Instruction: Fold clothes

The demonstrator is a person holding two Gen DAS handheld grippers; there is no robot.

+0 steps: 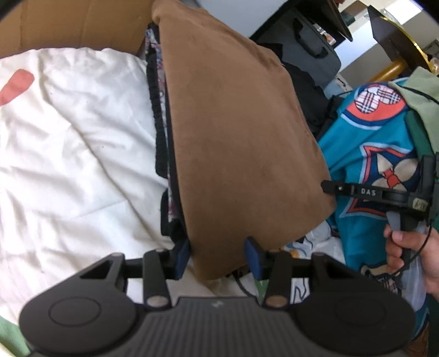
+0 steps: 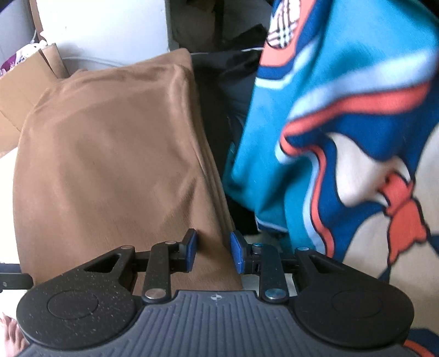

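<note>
Folded brown cloth garment (image 1: 236, 142) lies atop dark stack, beside white bedsheet (image 1: 68, 153).
Left gripper (image 1: 218, 254) and right gripper (image 2: 213, 251) part-open, straddling brown edges, apparently unclamped.
Teal printed garment (image 2: 343, 131) beside brown one, unfolded.

Home bedroom. White rumpled bedding (image 1: 68, 153), clothes heaped beside it. Cardboard box (image 1: 68, 24) and dark suitcase (image 1: 310, 41) behind.

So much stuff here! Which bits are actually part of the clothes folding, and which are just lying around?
Part of the job:
- brown garment, folded
- left hand-held gripper and right hand-held gripper, both at its near edge
- teal printed garment, maybe next

Just lying about:
- white bedding
- cardboard box
- dark bag
</note>
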